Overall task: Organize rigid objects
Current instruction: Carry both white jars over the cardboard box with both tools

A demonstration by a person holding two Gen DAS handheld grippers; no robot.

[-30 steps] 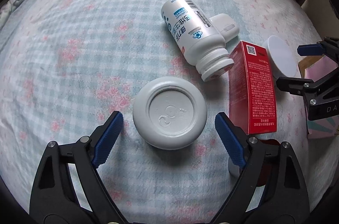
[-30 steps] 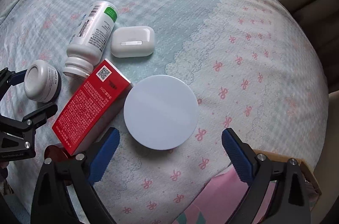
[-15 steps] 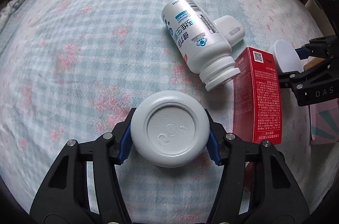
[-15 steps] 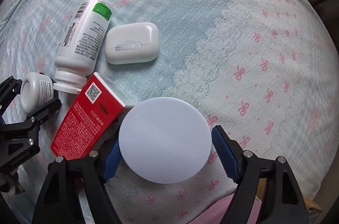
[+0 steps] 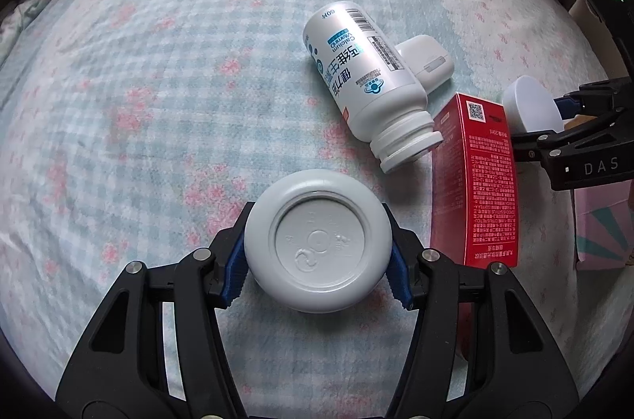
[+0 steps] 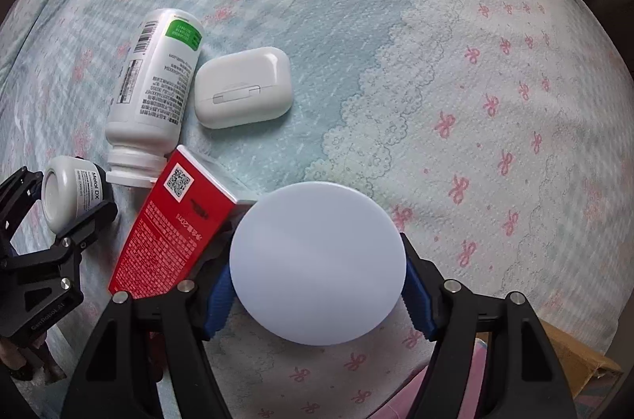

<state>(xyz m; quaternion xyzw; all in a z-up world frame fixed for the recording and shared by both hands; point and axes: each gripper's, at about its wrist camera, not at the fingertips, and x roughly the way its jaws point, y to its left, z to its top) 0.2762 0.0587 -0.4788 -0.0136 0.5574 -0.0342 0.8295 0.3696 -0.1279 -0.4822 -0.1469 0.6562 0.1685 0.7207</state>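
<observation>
From the left wrist camera we see our left gripper (image 5: 317, 260) squeezing one round grey plastic jar (image 5: 318, 241). Its two blue pads (image 5: 234, 270) press on the jar's two sides. The jar sits low in the middle, over the checked bedsheet with pink flowers (image 5: 158, 82). We count one white pill bottle with a blue label (image 5: 366, 86), lying on its side just past the jar. One white earbud case (image 5: 430, 60) peeks out behind the bottle and touches it. One red cardboard box (image 5: 473, 181) lies flat to the right, with its top corner by the bottle's neck. At the far right edge our right gripper (image 5: 554, 117) holds one round white lid (image 5: 529, 106). One pink box (image 5: 602, 220) shows a little at the right edge.

From the right wrist camera we see our right gripper (image 6: 317, 284) clamped on the one round white lid (image 6: 317, 264), a blue pad on each side. The red box (image 6: 170, 224) lies just left of the lid and touches it. The one bottle (image 6: 154, 90) and the one earbud case (image 6: 242, 87) lie side by side farther up. At the left edge the left gripper (image 6: 51, 189) grips the grey jar (image 6: 69, 191), which shows a black label here. That makes five loose things in all, and two are held.
</observation>
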